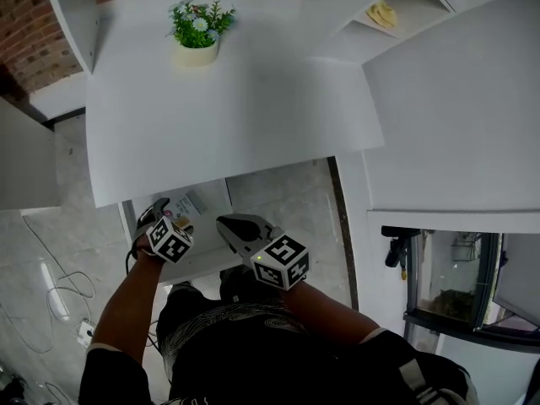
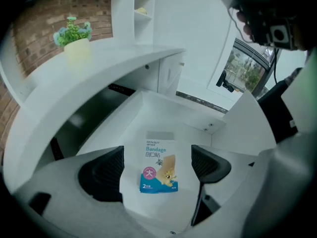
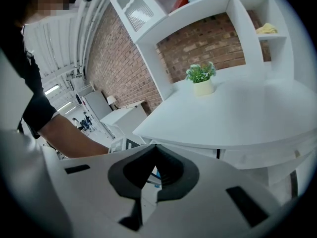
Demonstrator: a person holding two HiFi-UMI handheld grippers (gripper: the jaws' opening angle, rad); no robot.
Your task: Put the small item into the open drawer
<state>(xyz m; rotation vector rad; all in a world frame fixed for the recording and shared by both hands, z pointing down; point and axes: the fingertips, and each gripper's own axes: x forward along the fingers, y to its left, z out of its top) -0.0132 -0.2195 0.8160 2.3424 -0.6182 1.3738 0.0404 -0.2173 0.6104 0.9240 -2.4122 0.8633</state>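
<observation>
I see left tongs (image 2: 157,158) released over the blue-and-white bandage packet (image 2: 159,171) lying in open white drawer (image 2: 163,110); right tongs (image 3: 154,150) clenched, empty.

A small bandage packet (image 2: 158,165), white above a blue band with a cartoon print, lies flat and face up on the floor of the open white drawer (image 2: 166,114). It sits toward 6 o'clock, its title end pointing to 12 o'clock.

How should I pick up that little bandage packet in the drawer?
The thin white-and-blue bandage packet lies flat on the white drawer floor. Probably come from above with the left tool and pinch its two long edges, the narrower span.
</observation>
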